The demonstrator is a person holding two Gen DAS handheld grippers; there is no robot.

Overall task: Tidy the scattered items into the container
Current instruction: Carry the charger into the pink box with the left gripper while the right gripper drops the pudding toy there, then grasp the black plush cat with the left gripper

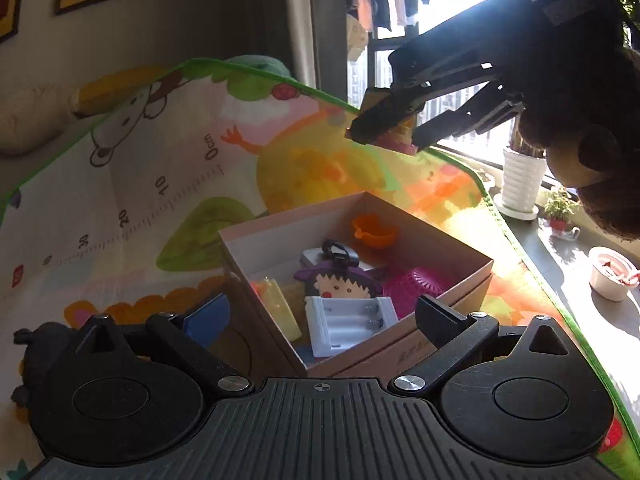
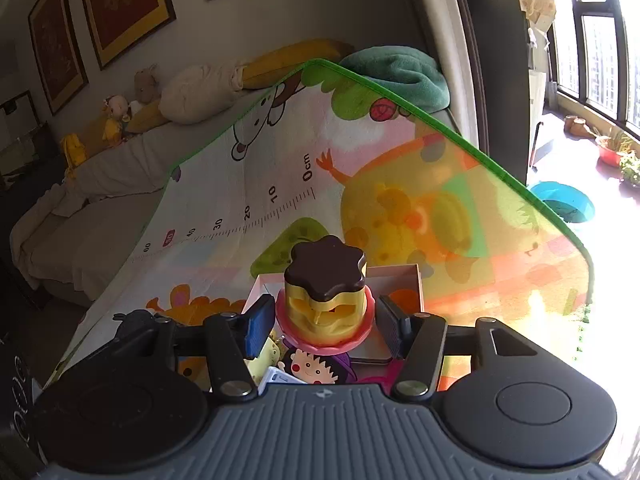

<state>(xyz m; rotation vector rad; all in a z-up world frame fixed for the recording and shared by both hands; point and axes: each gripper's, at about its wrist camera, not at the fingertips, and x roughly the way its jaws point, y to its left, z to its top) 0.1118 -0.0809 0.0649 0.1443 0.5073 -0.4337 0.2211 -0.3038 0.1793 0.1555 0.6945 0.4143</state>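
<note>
Two grippers over one play mat [image 1: 168, 168], which fills most of both frames, with the cardboard box [image 1: 276, 232] sitting on it at centre of the left wrist view. Box already holds an orange cup [image 1: 374, 230], a pink basket [image 1: 414, 286], a cartoon-girl tag [image 1: 340, 286], a white battery holder [image 1: 348, 322] and something yellow [image 1: 276, 300]. Step in hand, as I read it: carrying the toy pudding [image 2: 326, 300] to the box. Right gripper [image 2: 322, 326] is clamped on it, pads on the pink base, high in the upper right of the left wrist view, up and behind the box. Left gripper [image 1: 320, 316] has its jaws wide apart with nothing between them, hovering at the near edge of the box. Next move needs the right one brought down over a free spot, then let go. Hard to read: the pudding in the left view is mostly hidden by the fingers and backlit by the window; box bottom is partly covered by the left gripper body; the dark lump [image 1: 40, 344] at lower left is unidentifiable
</note>
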